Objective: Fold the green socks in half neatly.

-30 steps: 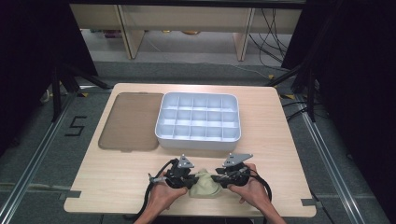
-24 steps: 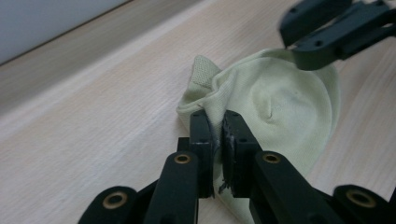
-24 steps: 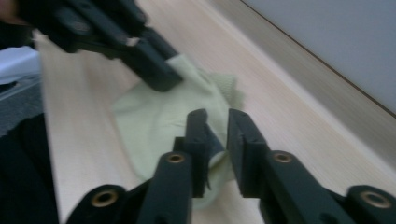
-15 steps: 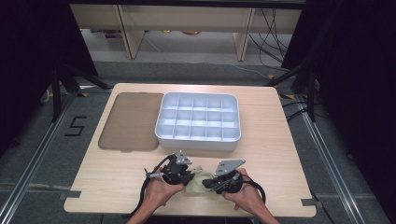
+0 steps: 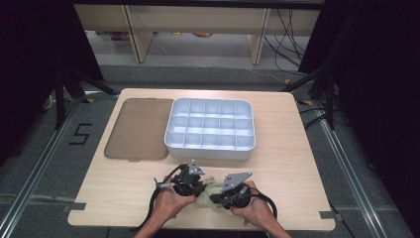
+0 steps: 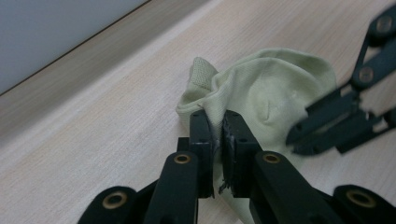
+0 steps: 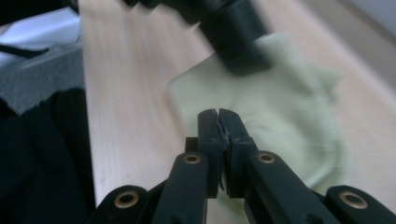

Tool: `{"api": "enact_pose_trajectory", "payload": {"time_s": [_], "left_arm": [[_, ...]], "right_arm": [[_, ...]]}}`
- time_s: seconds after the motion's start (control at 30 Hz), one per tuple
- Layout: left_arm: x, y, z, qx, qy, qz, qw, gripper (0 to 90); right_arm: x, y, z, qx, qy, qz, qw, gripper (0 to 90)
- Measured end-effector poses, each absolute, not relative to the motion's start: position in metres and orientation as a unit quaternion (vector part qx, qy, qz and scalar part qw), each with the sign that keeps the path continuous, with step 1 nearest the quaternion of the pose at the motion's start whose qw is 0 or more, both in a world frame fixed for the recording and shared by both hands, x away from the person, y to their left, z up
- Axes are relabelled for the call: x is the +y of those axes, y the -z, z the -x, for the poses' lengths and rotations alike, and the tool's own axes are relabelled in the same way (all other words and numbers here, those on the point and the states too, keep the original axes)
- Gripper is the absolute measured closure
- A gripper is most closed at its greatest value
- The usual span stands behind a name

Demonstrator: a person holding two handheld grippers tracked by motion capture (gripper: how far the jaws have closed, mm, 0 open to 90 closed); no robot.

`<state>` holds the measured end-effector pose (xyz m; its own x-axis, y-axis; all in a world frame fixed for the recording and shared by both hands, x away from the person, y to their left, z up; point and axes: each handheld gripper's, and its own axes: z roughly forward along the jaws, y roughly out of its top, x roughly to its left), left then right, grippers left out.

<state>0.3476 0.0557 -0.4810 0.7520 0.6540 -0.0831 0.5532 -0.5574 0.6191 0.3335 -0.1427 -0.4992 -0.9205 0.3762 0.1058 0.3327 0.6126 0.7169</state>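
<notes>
A pale green sock (image 5: 207, 191) lay crumpled on the table (image 5: 297, 173), low in the high view and a little left of centre, between the person's two hands. In the left gripper view the sock (image 6: 261, 93) sat in the middle of the frame, its cuff bunched upward, and the left gripper (image 6: 218, 133) had its fingers (image 6: 201, 140) pressed together on a fold of that fabric (a thin ridge of cloth showed between the pads). In the high view the left gripper (image 5: 190, 181) sat at the sock's left edge.

The right gripper (image 7: 218, 123) had just been closing; its fingers (image 7: 236, 135) stood pressed together over the near edge of the sock (image 7: 289, 116), and whether any cloth was caught between them I could not tell. In the high view the right gripper (image 5: 229, 193) lay at the sock's right side.

Above the hands in the high view stood a grey compartment tray (image 5: 168, 139) with its cells bare, and just to its left a flat brown lid (image 5: 136, 129) lay on the table.
</notes>
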Motion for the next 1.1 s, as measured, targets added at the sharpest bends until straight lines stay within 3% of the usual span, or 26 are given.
{"api": "enact_pose_trajectory", "payload": {"time_s": [0.47,1.1], "left_arm": [[0.053,0.479,-0.348,0.339,-0.073,-0.884,0.315,83.0],[0.045,0.472,-0.343,0.327,-0.092,-0.878,0.337,83.1]], "right_arm": [[-0.15,0.497,-0.37,0.877,-0.403,-0.251,0.068,88.0],[-0.155,0.504,-0.378,0.858,-0.418,-0.295,0.035,84.9]]}}
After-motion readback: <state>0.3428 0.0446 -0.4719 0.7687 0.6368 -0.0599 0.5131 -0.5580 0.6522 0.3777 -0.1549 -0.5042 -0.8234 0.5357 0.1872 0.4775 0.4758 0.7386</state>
